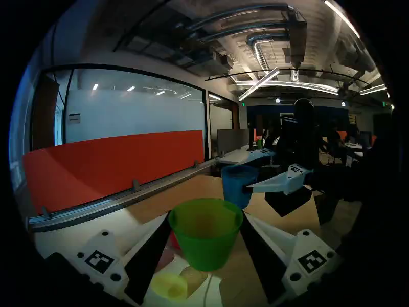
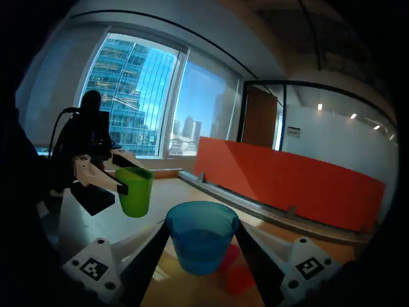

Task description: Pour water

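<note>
Right now I am holding a cup in each tool, both lifted clear of the wooden table (image 1: pixel 202 187). My left gripper (image 1: pixel 205 220) is clamping its two fingers on the sides of the green plastic cup (image 1: pixel 205 240), which is sitting upright between them. My right gripper (image 2: pixel 202 229) is pinching the blue plastic cup (image 2: pixel 202 240) the same way, also upright. From the left gripper view the blue cup (image 1: pixel 237 184) is hanging a little beyond the green one, near it but not touching, out toward the far edge of the table where the metal rail (image 1: pixel 128 192) is running below the orange wall panel (image 1: pixel 112 163). I am judging this as the step just ahead of the pour: both cups are in hand and level, and nothing is tipping yet. I cannot tell from here which cup is carrying the water. Next I am expecting to bring one rim just over the other's mouth and roll that wrist slowly, keeping the receiving cup steady and level.
</note>
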Demonstrator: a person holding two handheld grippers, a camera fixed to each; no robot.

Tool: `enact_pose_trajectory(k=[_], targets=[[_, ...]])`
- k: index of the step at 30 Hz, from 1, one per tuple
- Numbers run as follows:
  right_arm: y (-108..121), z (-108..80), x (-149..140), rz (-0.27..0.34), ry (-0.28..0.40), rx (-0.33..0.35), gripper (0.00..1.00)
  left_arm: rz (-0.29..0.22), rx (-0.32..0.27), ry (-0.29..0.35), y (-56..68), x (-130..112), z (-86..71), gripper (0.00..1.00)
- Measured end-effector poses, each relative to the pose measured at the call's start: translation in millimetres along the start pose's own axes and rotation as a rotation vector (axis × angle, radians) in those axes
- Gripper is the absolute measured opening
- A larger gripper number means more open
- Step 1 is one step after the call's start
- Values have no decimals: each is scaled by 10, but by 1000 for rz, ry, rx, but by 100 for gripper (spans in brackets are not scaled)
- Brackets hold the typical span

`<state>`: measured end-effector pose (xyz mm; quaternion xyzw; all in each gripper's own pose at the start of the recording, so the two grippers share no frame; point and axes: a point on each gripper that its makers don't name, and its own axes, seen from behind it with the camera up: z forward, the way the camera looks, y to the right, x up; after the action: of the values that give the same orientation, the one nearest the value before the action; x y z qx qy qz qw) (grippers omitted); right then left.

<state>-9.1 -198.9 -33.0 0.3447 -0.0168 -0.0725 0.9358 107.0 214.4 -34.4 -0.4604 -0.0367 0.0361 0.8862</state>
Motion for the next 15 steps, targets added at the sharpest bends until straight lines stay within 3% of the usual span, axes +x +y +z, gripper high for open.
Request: enact_pose_trajectory(k=[15], targets=[[31, 27, 302, -133, 5, 13, 92, 11, -10, 13, 65, -45, 14, 89]])
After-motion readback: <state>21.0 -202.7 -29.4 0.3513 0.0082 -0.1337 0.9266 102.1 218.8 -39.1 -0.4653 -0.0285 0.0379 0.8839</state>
